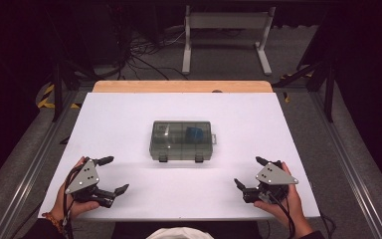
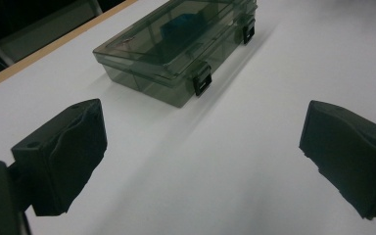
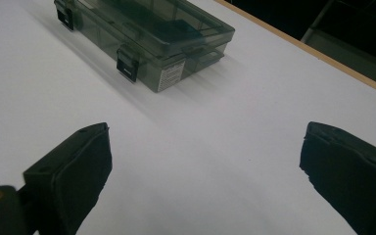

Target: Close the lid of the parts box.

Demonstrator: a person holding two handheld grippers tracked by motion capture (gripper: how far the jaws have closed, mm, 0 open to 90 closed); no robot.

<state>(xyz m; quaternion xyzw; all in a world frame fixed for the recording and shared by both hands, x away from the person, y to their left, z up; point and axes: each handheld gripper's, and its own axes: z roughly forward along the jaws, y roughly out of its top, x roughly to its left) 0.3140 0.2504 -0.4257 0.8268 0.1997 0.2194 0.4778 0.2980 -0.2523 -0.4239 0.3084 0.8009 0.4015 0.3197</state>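
Presently, a smoky translucent plastic case (image 1: 181, 141) lies flat near the middle of the white table (image 1: 129, 114), its lid down. Two black latches sit on its front edge, the side facing the person, and in both gripper views they appear folded against the case wall. A blue object (image 1: 195, 133) shows through the lid in the right rear part of the case; what it is cannot be told. A small white label is fixed to one short end of the case, as the right gripper view shows (image 3: 172, 76).

The left gripper (image 1: 113, 175) rests low at the near left part of the table, held in the person's left hand (image 1: 68, 199). Its jaws stand wide apart and nothing lies between them. In the left gripper view the case (image 2: 176, 46) lies ahead of the jaws and well apart from them, with bare table between.

The right gripper (image 1: 248, 172) sits at the near right part of the table in the person's right hand (image 1: 283, 201). Its jaws are likewise spread wide and grip nothing. In the right gripper view the case (image 3: 147, 36) lies ahead and to the upper left, well apart from the jaws.

Both grippers point inward and forward toward the case, one on either side of it; neither touches it. A wooden strip (image 1: 181, 86) runs along the far edge of the table
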